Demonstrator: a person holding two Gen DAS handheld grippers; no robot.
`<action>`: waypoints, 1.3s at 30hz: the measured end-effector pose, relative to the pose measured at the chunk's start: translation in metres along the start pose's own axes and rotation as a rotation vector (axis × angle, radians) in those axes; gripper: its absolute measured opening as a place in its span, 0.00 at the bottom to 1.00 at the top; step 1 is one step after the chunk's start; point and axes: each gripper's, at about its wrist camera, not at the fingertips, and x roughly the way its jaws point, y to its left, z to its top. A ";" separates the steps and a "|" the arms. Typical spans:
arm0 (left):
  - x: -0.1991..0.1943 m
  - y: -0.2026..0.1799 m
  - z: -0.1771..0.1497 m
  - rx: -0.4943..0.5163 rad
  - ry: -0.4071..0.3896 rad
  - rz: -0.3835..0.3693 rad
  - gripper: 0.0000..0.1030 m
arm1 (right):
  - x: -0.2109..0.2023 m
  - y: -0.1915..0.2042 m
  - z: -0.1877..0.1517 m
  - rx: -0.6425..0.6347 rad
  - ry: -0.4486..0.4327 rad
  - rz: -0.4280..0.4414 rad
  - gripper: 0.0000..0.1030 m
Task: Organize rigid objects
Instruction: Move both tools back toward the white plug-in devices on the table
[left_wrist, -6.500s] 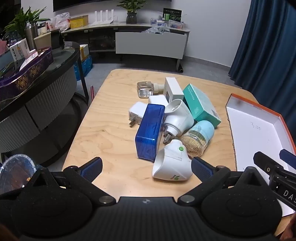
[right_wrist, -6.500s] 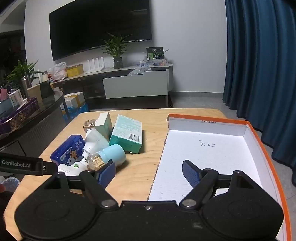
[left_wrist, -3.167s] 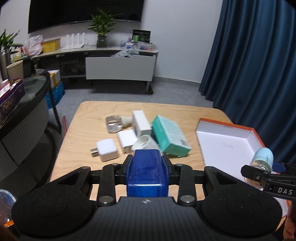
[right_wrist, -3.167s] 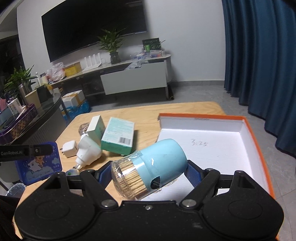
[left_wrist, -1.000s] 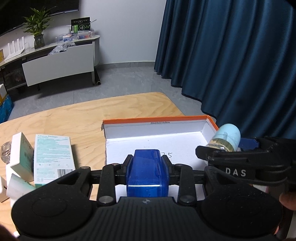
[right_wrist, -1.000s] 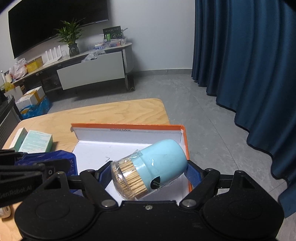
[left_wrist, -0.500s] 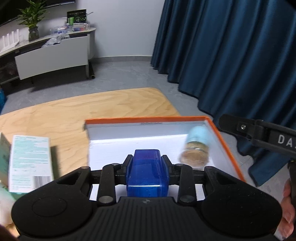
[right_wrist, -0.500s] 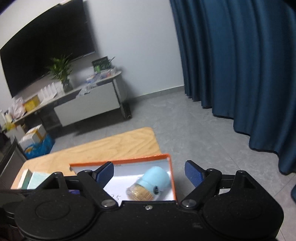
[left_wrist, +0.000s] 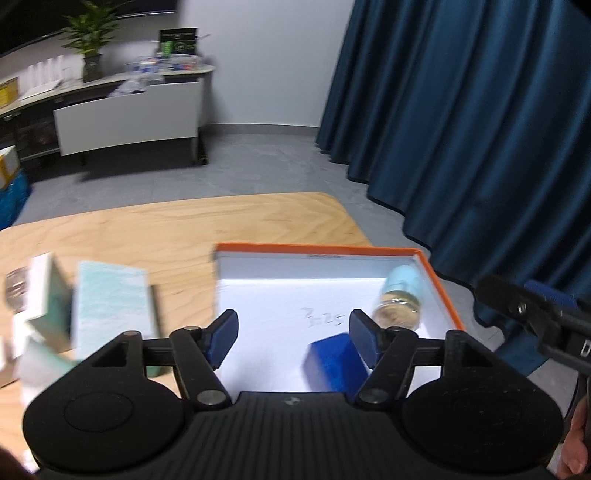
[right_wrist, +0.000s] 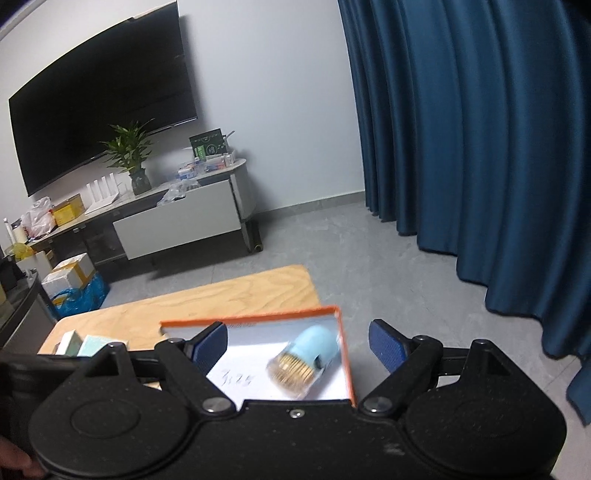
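Dark blue curtains (left_wrist: 480, 147) hang behind a light wooden bench (left_wrist: 177, 236) that carries a shallow white box with an orange rim (left_wrist: 317, 249). Inside the box, a toothpick jar with a pale blue cap (left_wrist: 400, 301) lies on its side close to the right wall. A blue plastic case (left_wrist: 334, 363) sits on the box floor nearer the camera, just beside the right finger of the left hand-held gripper (left_wrist: 293, 334), whose fingers are spread apart and hold nothing. The right hand-held gripper (right_wrist: 297, 343) hovers above the box, fingers likewise wide apart and empty. To the left of the box, blurred by motion, lie a teal carton (left_wrist: 110, 306) and what looks like a white carton (left_wrist: 44, 291).
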 end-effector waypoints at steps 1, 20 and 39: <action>-0.005 0.004 -0.001 -0.008 -0.001 0.019 0.69 | -0.003 0.003 -0.003 -0.005 0.006 0.002 0.96; -0.083 0.073 -0.052 -0.091 -0.043 0.186 0.77 | -0.036 0.084 -0.048 -0.121 0.103 0.145 0.96; -0.107 0.148 -0.086 -0.226 -0.040 0.293 0.78 | -0.037 0.151 -0.072 -0.240 0.166 0.257 0.96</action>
